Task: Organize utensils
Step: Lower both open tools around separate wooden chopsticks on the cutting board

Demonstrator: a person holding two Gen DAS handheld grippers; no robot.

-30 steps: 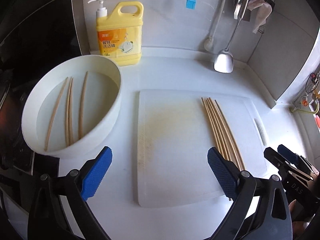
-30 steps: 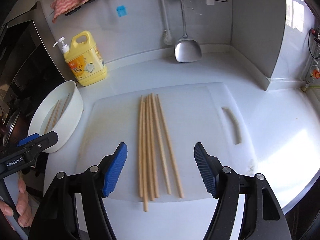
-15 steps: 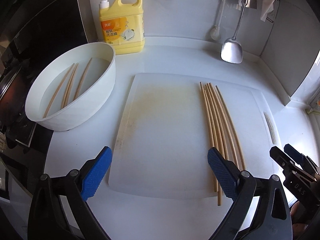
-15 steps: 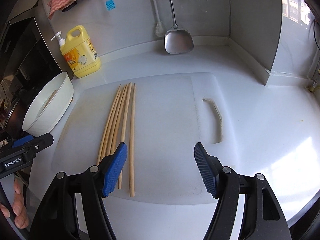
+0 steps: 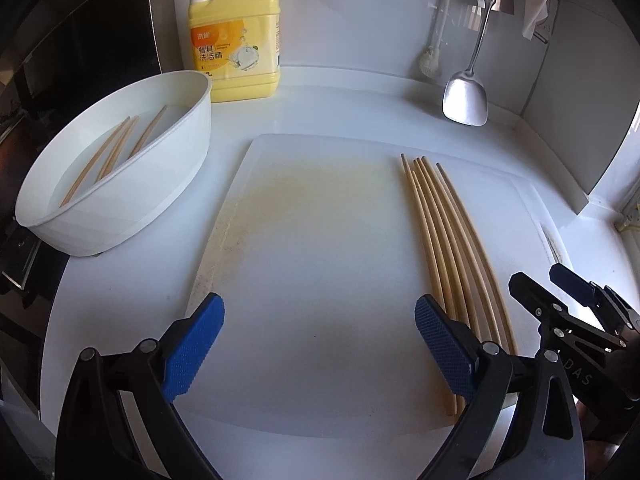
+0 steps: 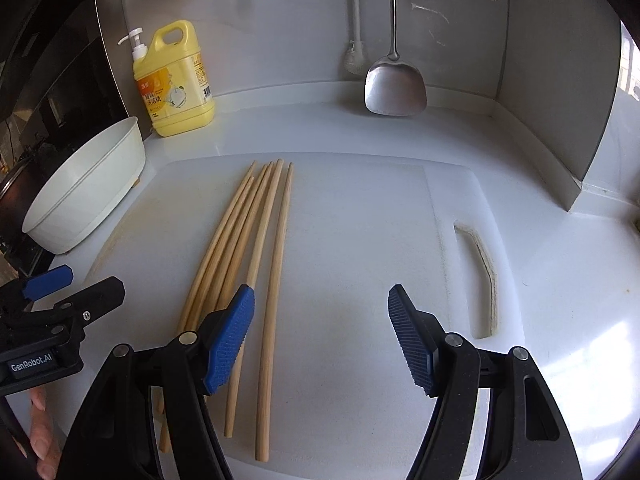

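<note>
Left gripper spread wide, empty, over bare cutting board. Right gripper likewise wide apart, nothing held, left finger above loose chopsticks lying lengthwise on board. Board's handle slot clear only in right wrist view. Farther left, white basin on counter; three more chopsticks in basin seen only from left wrist. Yellow detergent bottle, hanging spatula at back wall.
</note>
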